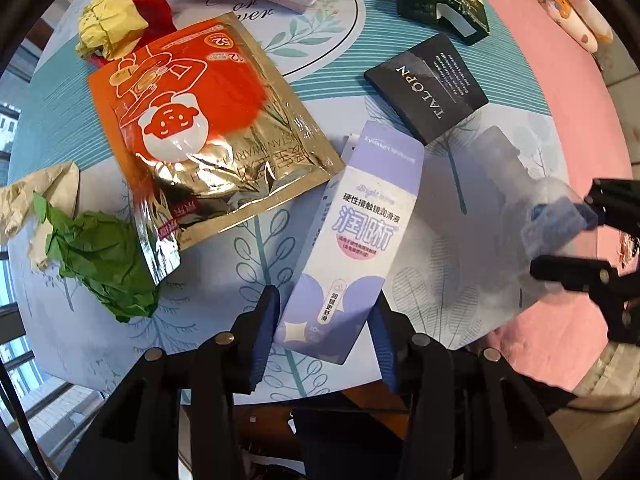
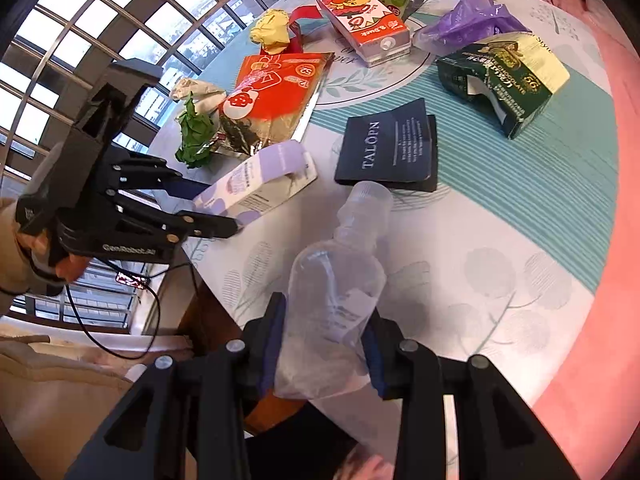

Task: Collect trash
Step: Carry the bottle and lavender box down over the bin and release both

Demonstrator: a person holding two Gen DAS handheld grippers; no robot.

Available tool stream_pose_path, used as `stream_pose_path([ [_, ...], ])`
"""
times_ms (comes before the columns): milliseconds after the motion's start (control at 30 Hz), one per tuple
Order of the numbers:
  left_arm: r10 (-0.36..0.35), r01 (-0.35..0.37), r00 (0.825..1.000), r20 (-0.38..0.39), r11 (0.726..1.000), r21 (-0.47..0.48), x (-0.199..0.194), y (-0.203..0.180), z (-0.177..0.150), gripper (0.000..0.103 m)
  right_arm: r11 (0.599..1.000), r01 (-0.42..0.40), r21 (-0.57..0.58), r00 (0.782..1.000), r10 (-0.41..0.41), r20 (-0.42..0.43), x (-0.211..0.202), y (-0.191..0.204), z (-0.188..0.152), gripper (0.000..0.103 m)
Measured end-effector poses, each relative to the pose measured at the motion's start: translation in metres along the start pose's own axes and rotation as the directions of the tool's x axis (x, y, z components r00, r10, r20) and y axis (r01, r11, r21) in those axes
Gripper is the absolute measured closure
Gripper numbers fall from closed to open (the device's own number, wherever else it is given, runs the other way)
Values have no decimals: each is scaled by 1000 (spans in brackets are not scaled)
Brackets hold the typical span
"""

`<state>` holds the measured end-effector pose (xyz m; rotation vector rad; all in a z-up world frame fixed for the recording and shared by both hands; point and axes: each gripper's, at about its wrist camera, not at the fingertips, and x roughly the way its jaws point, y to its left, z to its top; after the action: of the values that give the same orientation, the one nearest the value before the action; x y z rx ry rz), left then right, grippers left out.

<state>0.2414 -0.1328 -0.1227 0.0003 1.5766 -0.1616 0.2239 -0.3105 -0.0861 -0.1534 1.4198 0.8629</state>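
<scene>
So the left gripper [image 1: 326, 328] is sitting right at the near edge of the round table [image 2: 500, 264], with its two blue-padded fingers on either side of the bottom end of a lavender eye-drop box [image 1: 356, 236]. The pads are looking like they're touching the box's sides, but I honestly can't tell if they're squeezing it or just framing it. The box is lying flat, stretching away toward 12 o'clock in the left wrist view.

The right gripper [image 2: 326, 344] is clamping a clear plastic bottle [image 2: 340, 280], jaws closed on its lower body, neck pointing up toward 12 o'clock over the tablecloth. In the left wrist view that same bottle is showing at about 3 o'clock, blurry.

Rest of the trash is sitting around the table in the left wrist view:
- an orange and gold foil pouch [image 1: 200, 132] at 10 o'clock, just beside the box
- a green crumpled paper [image 1: 104, 260] at 9 o'clock, touching the pouch's corner
- a yellow paper ball [image 1: 110, 26] at 11 o'clock
- a black TALOPN card [image 1: 428, 88] at 1 o'clock
- a dark green chocolate box [image 1: 440, 4] further out at 1 o'clock
- a red drink carton [image 2: 360, 20] at the far side
</scene>
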Motion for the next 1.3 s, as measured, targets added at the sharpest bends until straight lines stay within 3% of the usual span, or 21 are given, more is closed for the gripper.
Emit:
stream_pose_path([
  [167,18,-18,1000,4,1000,-24,11,-8,0,60,1000,-4,10,1000,4,11,3,8,-3,67],
  [433,17,-6,992,129,997,-83,4,-11,-22,69,999,12,44,1000,-13,28,4,21,-16,67],
  [700,-64,78,977,204,995,-64,-16,-2,-81,69,996,32,82,997,-37,68,4,59,-35,67],
  [967,-98,100,966,240,995,2,-40,21,-155,69,981,77,180,990,-97,105,23,121,-58,67],
  [1300,-89,82,976,201,996,44,-3,60,-226,69,962,93,256,983,-130,130,80,182,-92,67],
])
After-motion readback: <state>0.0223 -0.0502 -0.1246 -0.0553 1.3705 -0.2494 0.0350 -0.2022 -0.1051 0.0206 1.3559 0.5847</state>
